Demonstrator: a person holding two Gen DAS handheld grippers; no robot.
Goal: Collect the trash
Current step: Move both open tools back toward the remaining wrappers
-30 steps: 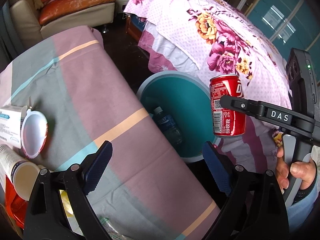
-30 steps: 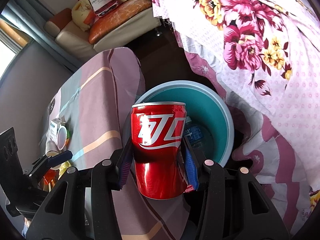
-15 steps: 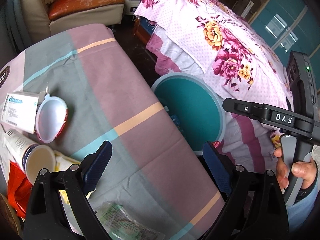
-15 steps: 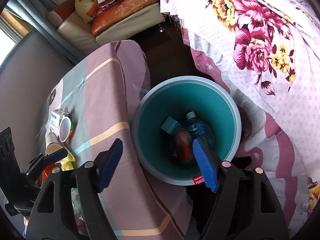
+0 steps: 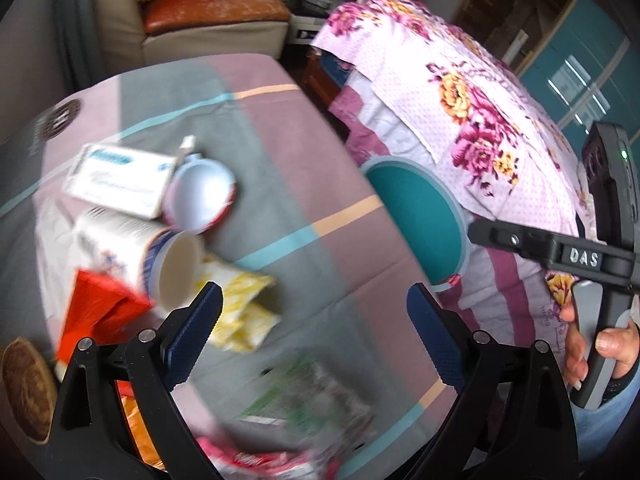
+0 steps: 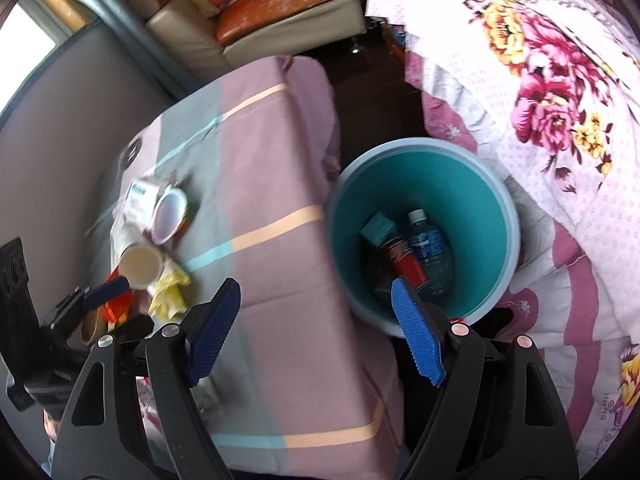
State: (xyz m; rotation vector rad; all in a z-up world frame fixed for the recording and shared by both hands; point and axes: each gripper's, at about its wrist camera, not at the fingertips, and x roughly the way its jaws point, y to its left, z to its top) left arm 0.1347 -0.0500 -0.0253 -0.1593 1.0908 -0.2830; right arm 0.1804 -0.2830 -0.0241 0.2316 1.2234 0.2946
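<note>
A teal bin [image 6: 496,216] stands on the floor by the table; it also shows in the left wrist view [image 5: 416,208]. Inside lie a red can [image 6: 404,262], a plastic bottle [image 6: 430,252] and a teal carton [image 6: 378,228]. My right gripper [image 6: 316,332] is open and empty above the table edge beside the bin. My left gripper [image 5: 316,328] is open and empty over the table. On the table lie a white box [image 5: 120,180], a white lid [image 5: 200,196], a paper cup [image 5: 160,256], a yellow wrapper [image 5: 240,304], a red wrapper [image 5: 96,312] and a green packet [image 5: 304,396].
The table wears a pink, grey and teal striped cloth [image 6: 272,184]. A bed with a floral cover [image 6: 540,92] lies right of the bin. A sofa with orange cushions [image 5: 216,12] stands at the back. A brown round object [image 5: 24,388] sits at the table's left edge.
My right gripper opened and let go of the red can, which now lies in the bin. My left gripper swung left towards the trash on the table.
</note>
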